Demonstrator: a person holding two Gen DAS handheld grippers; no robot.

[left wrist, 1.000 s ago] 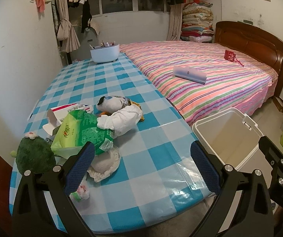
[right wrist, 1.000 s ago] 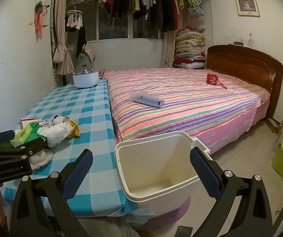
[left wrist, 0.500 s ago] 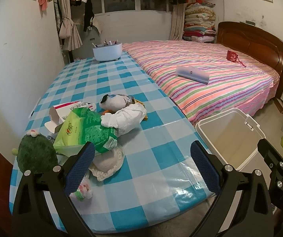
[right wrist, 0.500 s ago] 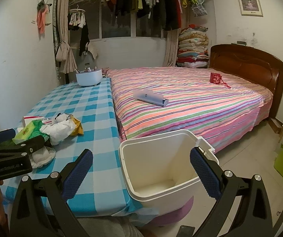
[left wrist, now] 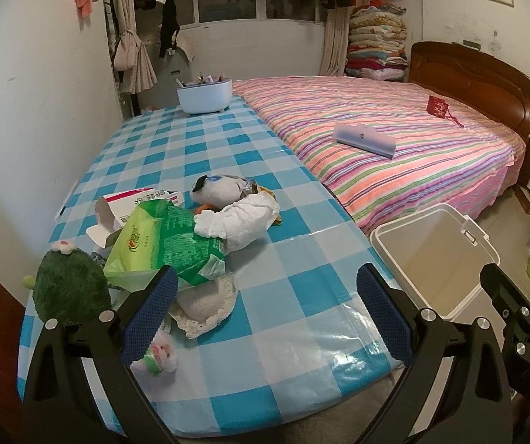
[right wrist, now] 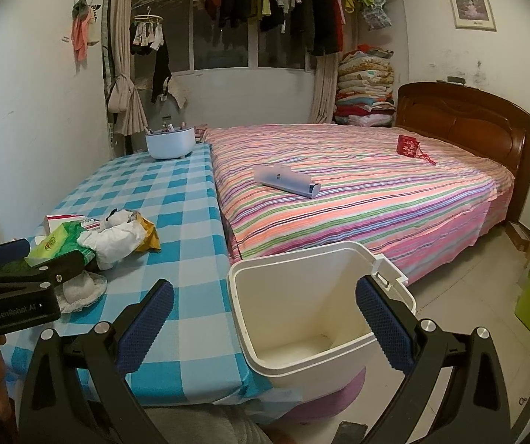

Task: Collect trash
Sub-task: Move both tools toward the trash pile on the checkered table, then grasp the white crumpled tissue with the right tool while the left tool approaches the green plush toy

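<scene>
Left gripper (left wrist: 265,296) is held wide open above the near end of the checked table (left wrist: 198,155), nothing between the jaws. Green wrapper (left wrist: 165,244) is seen just beyond the left finger, apart from it. Crumpled white tissue (left wrist: 239,222) lies against the wrapper's far side, torn carton (left wrist: 124,207) behind it. Right gripper (right wrist: 265,318) is also spread open and empty, framing the white bin (right wrist: 301,296), which stands just off the table's near right corner.
</scene>
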